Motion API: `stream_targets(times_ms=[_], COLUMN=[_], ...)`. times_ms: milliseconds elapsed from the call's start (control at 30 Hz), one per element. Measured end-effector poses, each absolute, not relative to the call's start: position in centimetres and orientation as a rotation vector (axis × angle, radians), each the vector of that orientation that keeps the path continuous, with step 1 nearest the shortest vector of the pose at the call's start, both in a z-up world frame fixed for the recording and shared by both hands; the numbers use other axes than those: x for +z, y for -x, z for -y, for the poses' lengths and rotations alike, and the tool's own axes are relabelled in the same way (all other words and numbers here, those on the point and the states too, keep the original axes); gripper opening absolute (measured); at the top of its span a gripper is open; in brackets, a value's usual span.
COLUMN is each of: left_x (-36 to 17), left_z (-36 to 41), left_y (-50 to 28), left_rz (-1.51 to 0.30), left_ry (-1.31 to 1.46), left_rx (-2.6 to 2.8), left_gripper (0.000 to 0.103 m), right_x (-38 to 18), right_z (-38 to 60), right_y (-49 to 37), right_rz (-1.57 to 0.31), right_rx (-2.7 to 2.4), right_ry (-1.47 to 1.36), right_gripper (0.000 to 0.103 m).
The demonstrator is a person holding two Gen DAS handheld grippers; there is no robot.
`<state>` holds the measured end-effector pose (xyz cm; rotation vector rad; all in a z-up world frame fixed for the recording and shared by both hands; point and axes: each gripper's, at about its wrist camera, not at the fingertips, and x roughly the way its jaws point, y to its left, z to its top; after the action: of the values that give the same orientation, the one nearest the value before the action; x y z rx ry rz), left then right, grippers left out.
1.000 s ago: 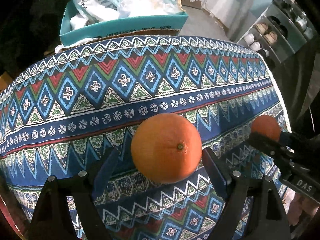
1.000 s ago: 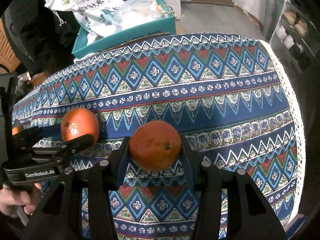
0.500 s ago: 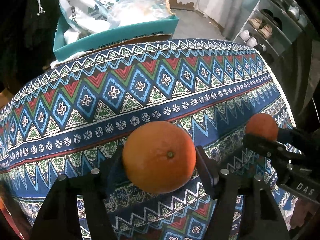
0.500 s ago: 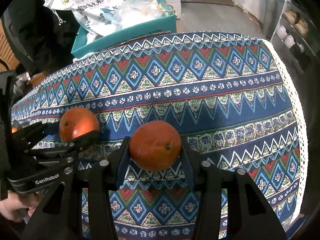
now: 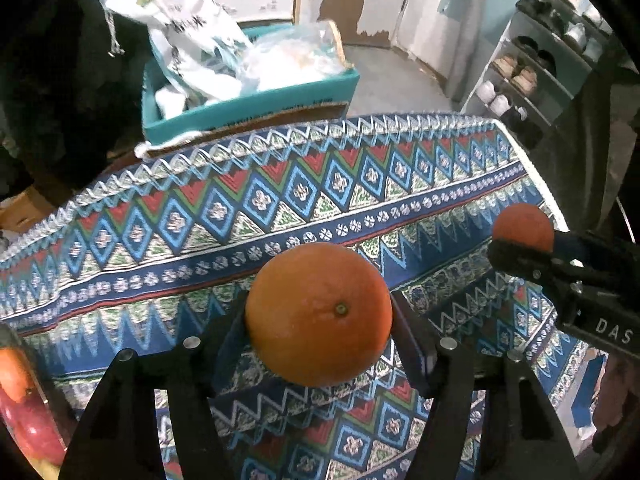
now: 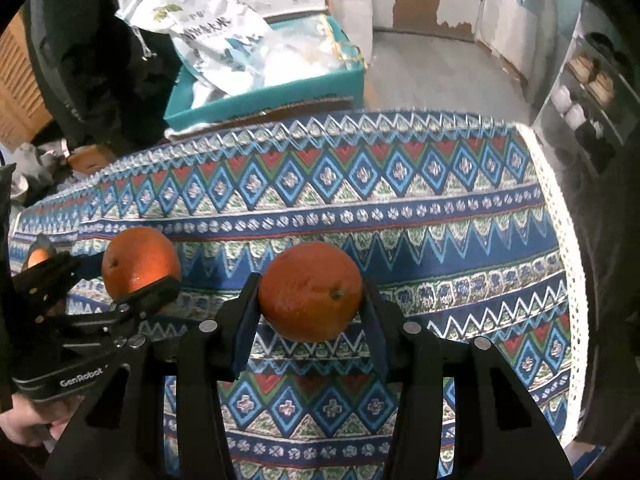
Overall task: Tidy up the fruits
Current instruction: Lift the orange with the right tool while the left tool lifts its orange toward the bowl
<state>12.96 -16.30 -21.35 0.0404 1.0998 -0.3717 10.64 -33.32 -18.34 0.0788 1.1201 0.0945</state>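
My left gripper (image 5: 320,320) is shut on a large orange (image 5: 318,314) and holds it above the patterned tablecloth (image 5: 280,200). My right gripper (image 6: 310,304) is shut on a darker orange (image 6: 310,290), also held above the cloth. In the left wrist view the right gripper's orange (image 5: 522,226) shows at the right. In the right wrist view the left gripper's orange (image 6: 140,266) shows at the left. A clear container with reddish fruit (image 5: 20,392) sits at the lower left edge.
A teal box (image 5: 248,104) with white bags (image 5: 192,40) stands behind the table's far edge. A shoe rack (image 5: 552,52) stands at the right. The table's right edge has a white lace trim (image 6: 560,240).
My left gripper closed on its orange and both grippers lifted their oranges off the cloth. The views tilted up, showing more of the room and the container at lower left.
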Motion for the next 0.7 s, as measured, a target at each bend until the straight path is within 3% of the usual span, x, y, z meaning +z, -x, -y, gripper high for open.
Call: stream_targets(times_ms=[700], left_x=[-10.4], left_z=[10.1], left_y=[-7.0], left_rz=[-0.913], left_ry=[0.003], left_rx=[-0.337], left_gripper=[0.069], right_x=[-8.6], right_z=[27.7], right_y=[-8.0], right_rz=[-0.954], right_rx=[0.207], right_ry=[-0.019], right_gripper=[0.047])
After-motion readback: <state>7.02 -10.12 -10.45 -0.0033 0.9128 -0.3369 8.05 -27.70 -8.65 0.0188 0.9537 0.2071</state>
